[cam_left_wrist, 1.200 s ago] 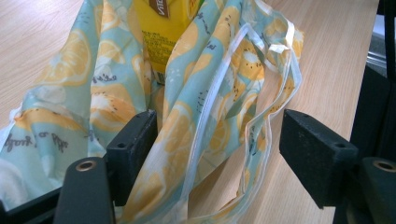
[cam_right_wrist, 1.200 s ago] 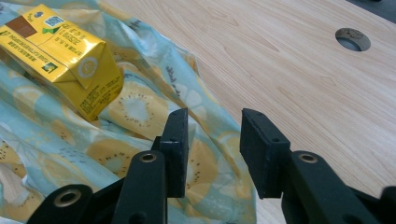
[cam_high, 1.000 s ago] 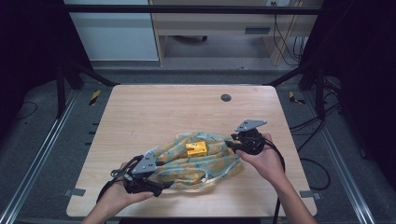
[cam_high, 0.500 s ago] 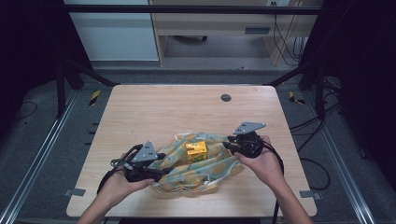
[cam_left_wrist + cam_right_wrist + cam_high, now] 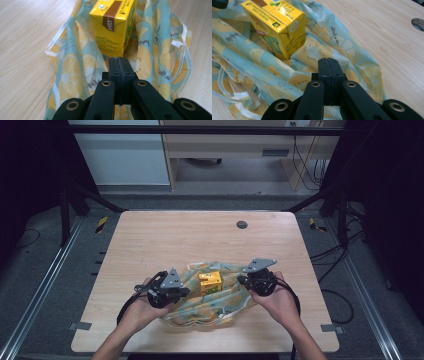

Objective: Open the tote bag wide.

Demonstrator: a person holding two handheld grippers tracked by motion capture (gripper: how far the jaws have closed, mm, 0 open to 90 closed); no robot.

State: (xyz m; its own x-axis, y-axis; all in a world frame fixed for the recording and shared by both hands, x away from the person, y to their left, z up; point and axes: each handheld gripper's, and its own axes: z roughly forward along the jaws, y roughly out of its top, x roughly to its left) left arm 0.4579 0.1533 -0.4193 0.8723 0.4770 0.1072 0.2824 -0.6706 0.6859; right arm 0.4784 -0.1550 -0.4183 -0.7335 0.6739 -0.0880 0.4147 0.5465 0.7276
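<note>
A thin bag [image 5: 200, 309] printed with lemons on pale blue lies crumpled near the table's front edge. A yellow drink carton [image 5: 210, 281] stands on it. My left gripper [image 5: 183, 292] is at the bag's left edge, my right gripper [image 5: 242, 280] at its right edge, both pointing at the carton. Seen from the left gripper, the jaw tips [image 5: 119, 60] meet just short of the carton [image 5: 113, 25], over the bag [image 5: 72, 72]. From the right gripper, the tips [image 5: 327, 61] also meet above the bag [image 5: 319, 50], near the carton [image 5: 279, 27]. Both pairs of jaws have just been closing; I see no fabric between them.
The wooden table [image 5: 200, 240] has a round cable hole [image 5: 242, 224] at its far side, also seen from the right gripper as a grey hole [image 5: 418, 23]. Dark frame legs and cables stand on the floor around it. A cable trails from each gripper toward the front edge.
My left gripper has moved right and away from the front edge, toward the carton. The bag has bunched in more narrowly around the carton. The right gripper has hardly moved.
</note>
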